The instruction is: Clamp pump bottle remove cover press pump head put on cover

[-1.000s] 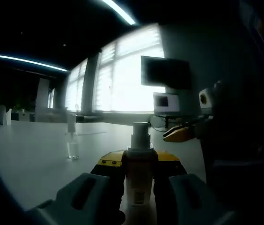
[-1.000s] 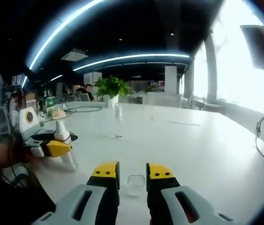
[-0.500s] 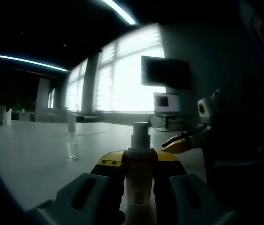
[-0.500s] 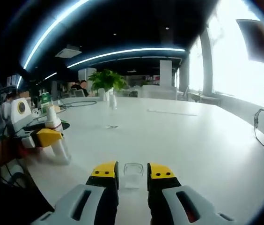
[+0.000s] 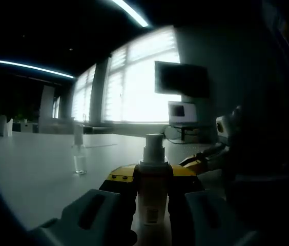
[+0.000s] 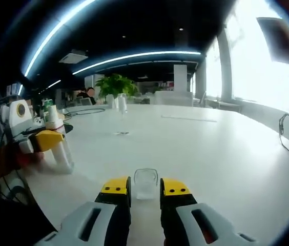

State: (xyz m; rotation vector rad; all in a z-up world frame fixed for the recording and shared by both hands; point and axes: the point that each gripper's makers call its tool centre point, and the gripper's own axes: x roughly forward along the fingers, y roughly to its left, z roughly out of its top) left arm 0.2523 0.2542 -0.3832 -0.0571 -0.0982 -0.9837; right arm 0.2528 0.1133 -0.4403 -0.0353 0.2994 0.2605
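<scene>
1. Yellow-tipped left gripper (image 5: 152,180): jaws clamped on the bottle (image 5: 151,197), upright at 6 o'clock in the left gripper view, pump head (image 5: 153,148) bare.
2. Right gripper (image 6: 145,187): jaws narrow, pinching the clear cover (image 6: 145,182) just above the white table (image 6: 226,159).
3. Right gripper view, 9 o'clock: left gripper with bottle.
4. Spare spray bottle (image 5: 79,151): on the table at 9 o'clock, well apart.
</scene>
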